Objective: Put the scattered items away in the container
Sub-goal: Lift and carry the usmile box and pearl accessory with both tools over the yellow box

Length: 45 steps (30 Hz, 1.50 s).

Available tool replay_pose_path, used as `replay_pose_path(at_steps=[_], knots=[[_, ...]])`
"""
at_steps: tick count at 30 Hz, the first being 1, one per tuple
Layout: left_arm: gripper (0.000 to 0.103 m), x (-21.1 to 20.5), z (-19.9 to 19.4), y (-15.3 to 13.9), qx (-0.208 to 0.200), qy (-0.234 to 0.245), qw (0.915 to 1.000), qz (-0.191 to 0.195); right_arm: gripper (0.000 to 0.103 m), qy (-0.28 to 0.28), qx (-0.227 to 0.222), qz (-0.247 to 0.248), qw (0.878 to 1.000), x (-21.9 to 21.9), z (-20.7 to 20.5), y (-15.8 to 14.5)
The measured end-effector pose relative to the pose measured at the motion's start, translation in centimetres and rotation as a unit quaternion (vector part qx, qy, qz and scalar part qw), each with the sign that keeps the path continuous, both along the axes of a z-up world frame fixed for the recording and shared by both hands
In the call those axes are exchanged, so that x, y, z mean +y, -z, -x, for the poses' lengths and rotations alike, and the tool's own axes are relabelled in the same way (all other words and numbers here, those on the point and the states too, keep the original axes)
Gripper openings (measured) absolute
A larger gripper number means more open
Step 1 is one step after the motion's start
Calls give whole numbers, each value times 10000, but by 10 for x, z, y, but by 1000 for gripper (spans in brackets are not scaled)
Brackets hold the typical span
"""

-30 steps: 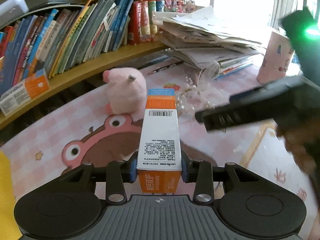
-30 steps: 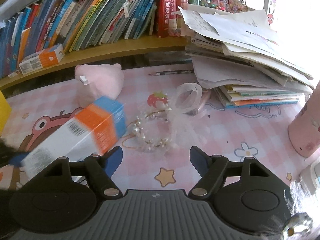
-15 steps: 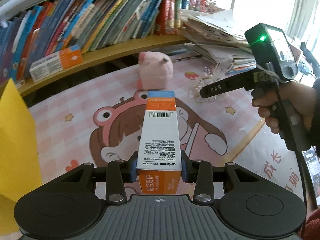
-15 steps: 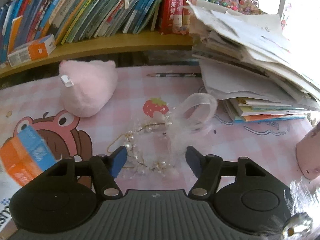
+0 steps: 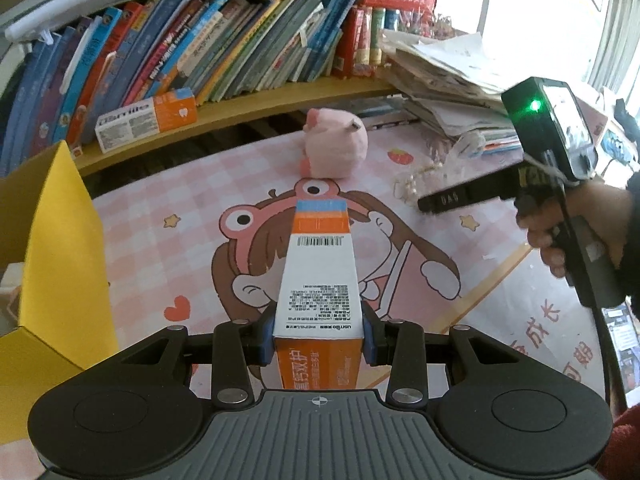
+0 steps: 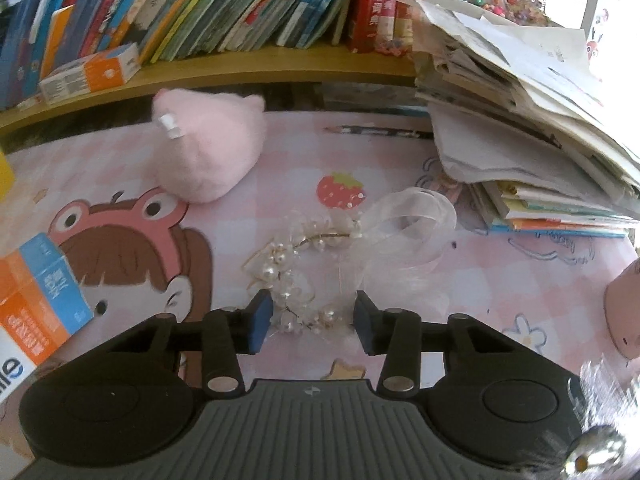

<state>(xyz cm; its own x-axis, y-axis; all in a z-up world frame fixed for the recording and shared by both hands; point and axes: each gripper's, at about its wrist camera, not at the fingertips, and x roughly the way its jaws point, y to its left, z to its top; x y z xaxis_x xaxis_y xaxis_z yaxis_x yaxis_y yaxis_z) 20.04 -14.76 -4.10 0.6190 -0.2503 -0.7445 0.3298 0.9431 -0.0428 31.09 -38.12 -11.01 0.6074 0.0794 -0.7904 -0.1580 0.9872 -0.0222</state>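
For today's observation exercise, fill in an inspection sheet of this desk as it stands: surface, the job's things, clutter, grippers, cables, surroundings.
Surface: pink checked cartoon mat covers the desk.
Job's things: orange and white toothpaste box held up over the mat; pearl headband with sheer ribbon and pink plush toy lie on the mat; yellow box stands at the left edge.
Clutter: pencil; paper and book pile; pink cup.
Grippers: left gripper clamps the toothpaste box; right gripper is closing, headband beads between its fingers, pads not yet pressing.
Cables: dark cable hangs from the right handle.
Surroundings: bookshelf with books and a second toothpaste box.
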Motion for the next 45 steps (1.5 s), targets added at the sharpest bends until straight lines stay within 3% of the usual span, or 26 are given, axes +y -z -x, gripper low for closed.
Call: replay_pose_path(at_steps=[19,33,45], knots=[[38,25,49,-29,-161,-292,9985,437,41,-451,160,-576,9972,26,93,-30],[38,52,76,-35,-267,-85,9969,732,41,-545,273,-508,9968,60,143,-38],[38,111,112,-43,-310,-140,9957,856,41,-713,212,-457,9962,119,182,-54]])
